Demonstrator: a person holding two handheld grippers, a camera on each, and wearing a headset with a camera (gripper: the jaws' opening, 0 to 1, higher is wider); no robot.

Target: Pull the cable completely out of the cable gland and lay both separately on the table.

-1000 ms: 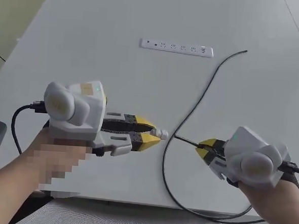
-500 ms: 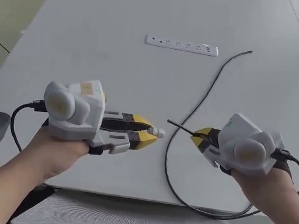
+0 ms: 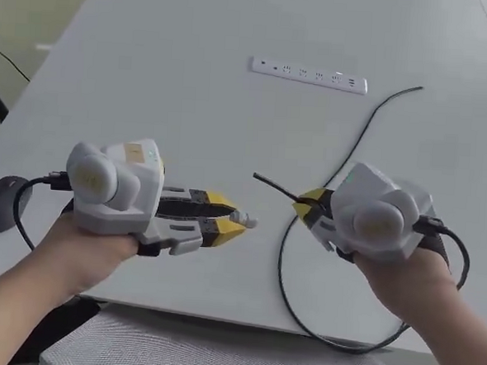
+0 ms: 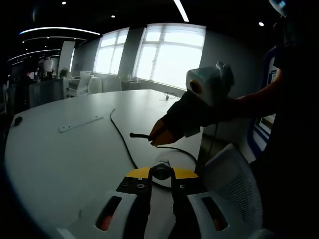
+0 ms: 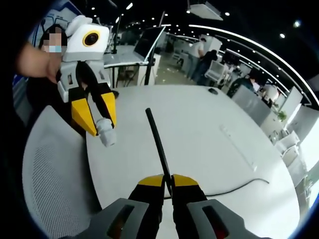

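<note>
Now | cable (image 3: 352, 153) clear of gland (image 3: 246, 221) | left fingers (image 3: 219, 201) clamp gland, right fingers (image 3: 312, 196) clamp cable | next: lay both apart.

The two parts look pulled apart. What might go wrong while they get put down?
1. The cable gland is small and pinched only at the tips of the left gripper, above the near part of the table. Released there, it might roll off the edge.
2. A loop of the cable already hangs past that edge. When the right gripper lets go, the loop's weight might drag the cable off.
</note>
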